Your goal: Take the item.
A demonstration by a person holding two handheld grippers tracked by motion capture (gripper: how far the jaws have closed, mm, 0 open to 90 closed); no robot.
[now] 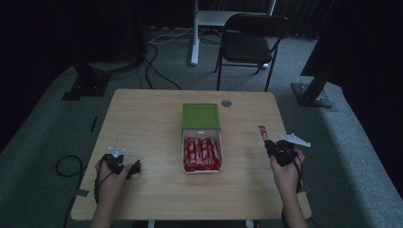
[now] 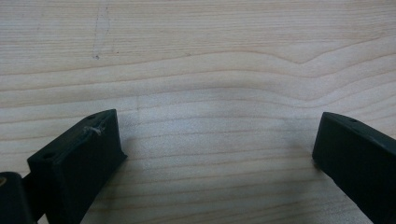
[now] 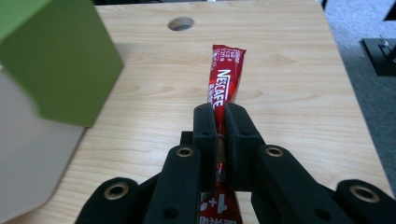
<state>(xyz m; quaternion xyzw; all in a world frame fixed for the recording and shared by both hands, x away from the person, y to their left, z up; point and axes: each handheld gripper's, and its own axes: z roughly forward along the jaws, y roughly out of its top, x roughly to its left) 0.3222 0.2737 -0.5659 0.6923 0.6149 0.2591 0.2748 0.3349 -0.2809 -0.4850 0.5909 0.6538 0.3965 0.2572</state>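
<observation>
- Right gripper (image 3: 220, 122) clamped on one red sachet (image 3: 226, 81), at three o'clock of the box (image 1: 217, 137).
- Left gripper (image 2: 217, 154) spread wide, empty, at eight o'clock.
- Box open, sachets (image 1: 202, 154) inside; packing or unpacking: cannot tell.

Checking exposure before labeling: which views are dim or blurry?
High view: underexposed, dark surroundings, table dim. Left gripper view: bright, wood grain sharp. Right gripper view: well lit, red sachet print readable, green lid at frame edge soft.
</observation>
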